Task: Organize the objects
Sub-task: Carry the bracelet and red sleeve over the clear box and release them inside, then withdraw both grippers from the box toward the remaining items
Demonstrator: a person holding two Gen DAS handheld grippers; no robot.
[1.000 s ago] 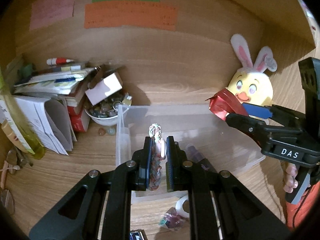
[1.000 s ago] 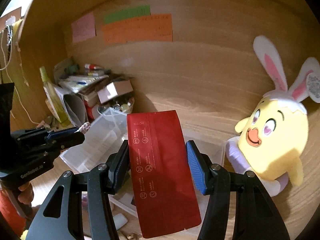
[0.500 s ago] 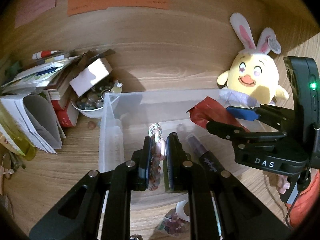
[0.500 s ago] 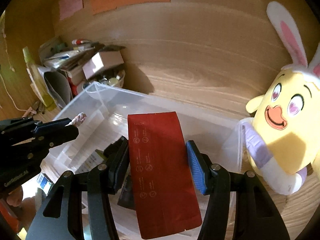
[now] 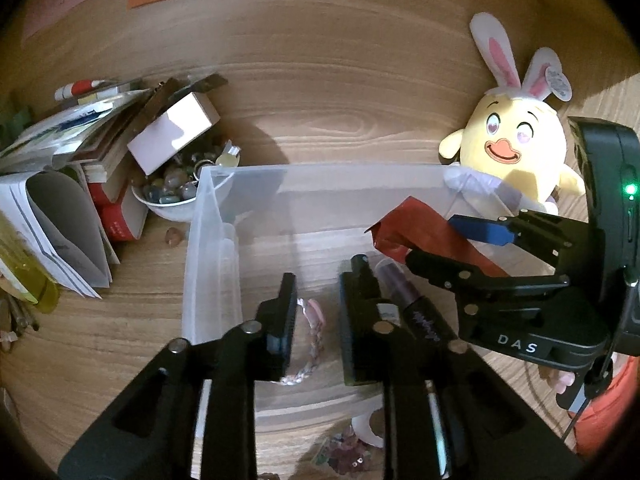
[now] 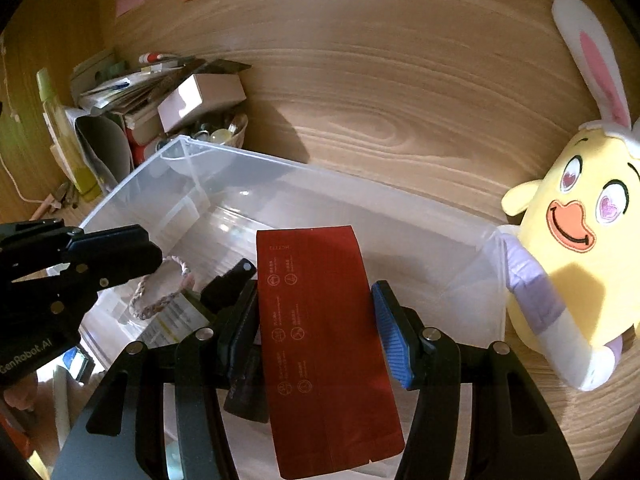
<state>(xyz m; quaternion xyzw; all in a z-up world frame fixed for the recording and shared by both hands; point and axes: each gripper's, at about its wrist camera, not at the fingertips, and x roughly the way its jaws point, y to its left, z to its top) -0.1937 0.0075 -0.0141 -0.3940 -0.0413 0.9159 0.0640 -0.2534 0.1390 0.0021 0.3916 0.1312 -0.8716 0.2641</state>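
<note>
A clear plastic bin [image 5: 320,166] [image 6: 320,170] stands on the wooden desk. My left gripper [image 5: 320,292] [image 6: 146,254] hangs over the bin's left half and its jaws are opening. A braided pink bracelet [image 5: 314,332] [image 6: 160,292] lies loose between and below them, with a gap to each pad. My right gripper [image 6: 314,292] [image 5: 432,240] is shut on a flat red packet [image 6: 320,320] [image 5: 416,232], held over the bin's right half. A dark purple tube [image 5: 404,292] lies inside the bin.
A yellow bunny-eared plush chick [image 5: 516,152] [image 6: 572,260] sits against the bin's right end. Left of the bin are a white bowl of stones [image 5: 172,196], a white box [image 5: 176,136] and stacked books and papers [image 5: 60,200]. Small trinkets [image 5: 344,452] lie in front.
Both grippers came down over the bin. The left jaws have parted and the bracelet has slipped down out of their grip. The right gripper still holds the red packet.
</note>
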